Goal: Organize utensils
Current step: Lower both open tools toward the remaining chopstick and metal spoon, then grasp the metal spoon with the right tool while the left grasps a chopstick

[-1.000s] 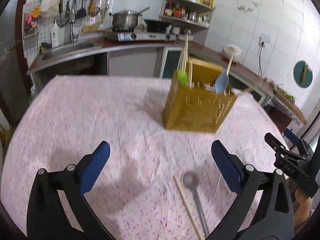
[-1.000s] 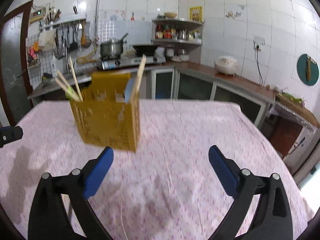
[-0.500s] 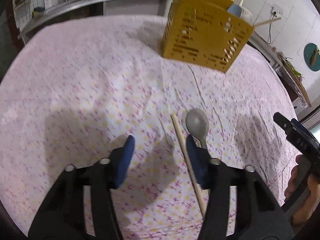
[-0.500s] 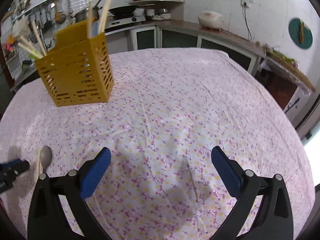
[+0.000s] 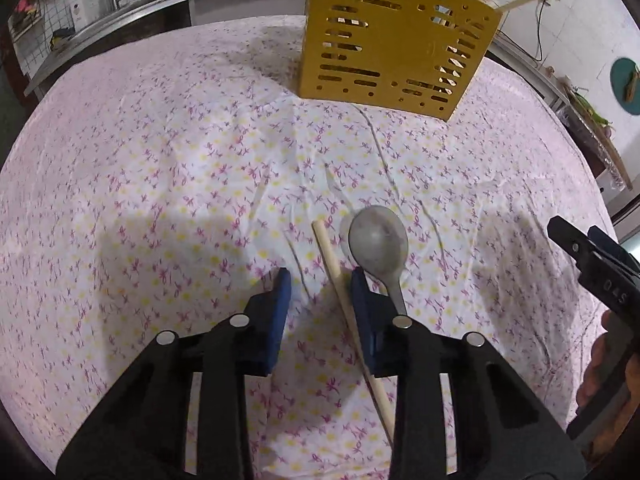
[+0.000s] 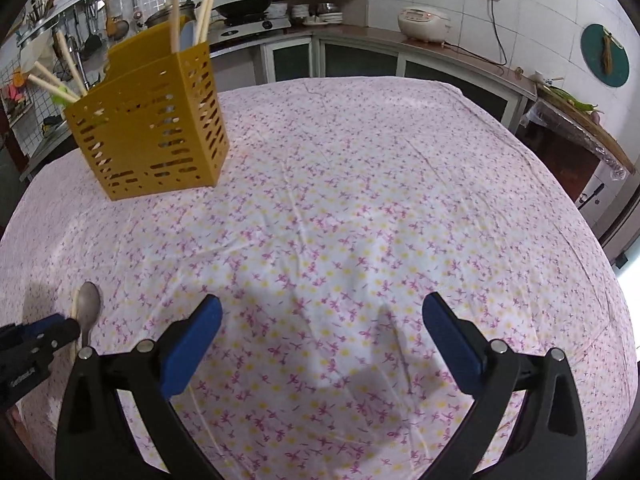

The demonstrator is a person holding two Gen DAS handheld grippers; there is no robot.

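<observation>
**Left gripper narrowing around a chopstick; right gripper wide and empty**

The left gripper (image 5: 320, 286) is angled down over the near part of the table (image 6: 360, 184), which is covered by a floral cloth. Its jaws have just been closing and now stand at a narrow gap. A single wooden chopstick (image 5: 340, 280) lies on the cloth and passes between the blue pads, close against the right-hand pad; the left-hand pad is visibly clear of it, so no grip is confirmed.

A grey metal spoon (image 5: 378, 242) lies just beside the chopstick, bowl pointing toward the far edge. Its handle runs under the outer side of the right-hand pad, outside the jaws.

The right gripper (image 6: 320, 340) hovers above bare cloth nearer the right edge, jaws spread wide with nothing between them.

A yellow slotted utensil holder (image 6: 152, 136) stands upright toward the far left part of the table, well apart from both grippers. Several chopsticks and a pale blue utensil stick out of it.
</observation>
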